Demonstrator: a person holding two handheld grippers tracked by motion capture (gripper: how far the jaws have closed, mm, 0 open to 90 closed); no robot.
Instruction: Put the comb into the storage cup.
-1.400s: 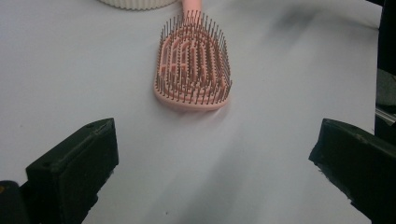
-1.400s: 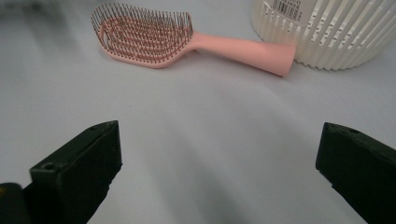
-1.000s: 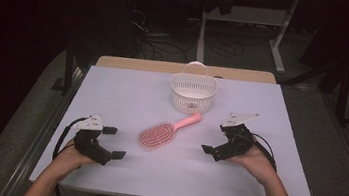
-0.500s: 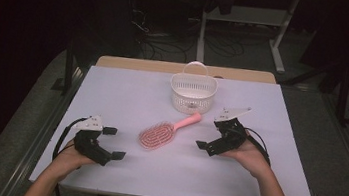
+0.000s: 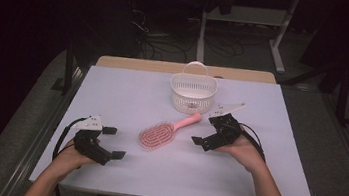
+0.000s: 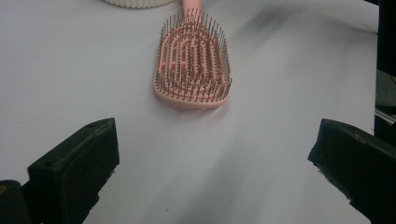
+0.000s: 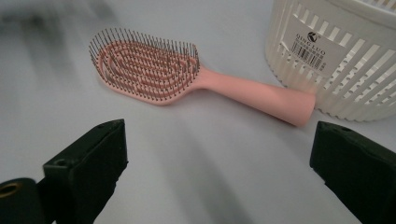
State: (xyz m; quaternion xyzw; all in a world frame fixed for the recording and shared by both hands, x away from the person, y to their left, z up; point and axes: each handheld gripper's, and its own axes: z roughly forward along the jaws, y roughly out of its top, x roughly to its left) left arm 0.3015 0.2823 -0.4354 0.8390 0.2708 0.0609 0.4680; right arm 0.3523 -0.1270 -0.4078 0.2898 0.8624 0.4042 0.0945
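Observation:
A pink hairbrush [image 5: 164, 131] lies bristles up in the middle of the white table [image 5: 127, 97], its handle pointing toward a white slatted basket [image 5: 193, 91] behind it. My right gripper [image 5: 204, 132] hovers open just right of the brush handle; in the right gripper view the hairbrush [image 7: 187, 77] lies ahead between the wide jaws, the basket [image 7: 336, 60] at upper right. My left gripper [image 5: 114, 143] rests open at the front left, left of the brush. In the left gripper view the brush head [image 6: 194, 65] lies ahead of the spread jaws.
The basket has a hoop handle [image 5: 195, 66] and holds something small and dark inside. A wooden strip [image 5: 186, 69] runs behind the table. Dark floor with cables and a metal stand [image 5: 280, 40] lies beyond. Table edges drop off left and right.
My right gripper has moved left and slightly forward, closer to the brush handle. The left gripper, brush and basket have stayed put.

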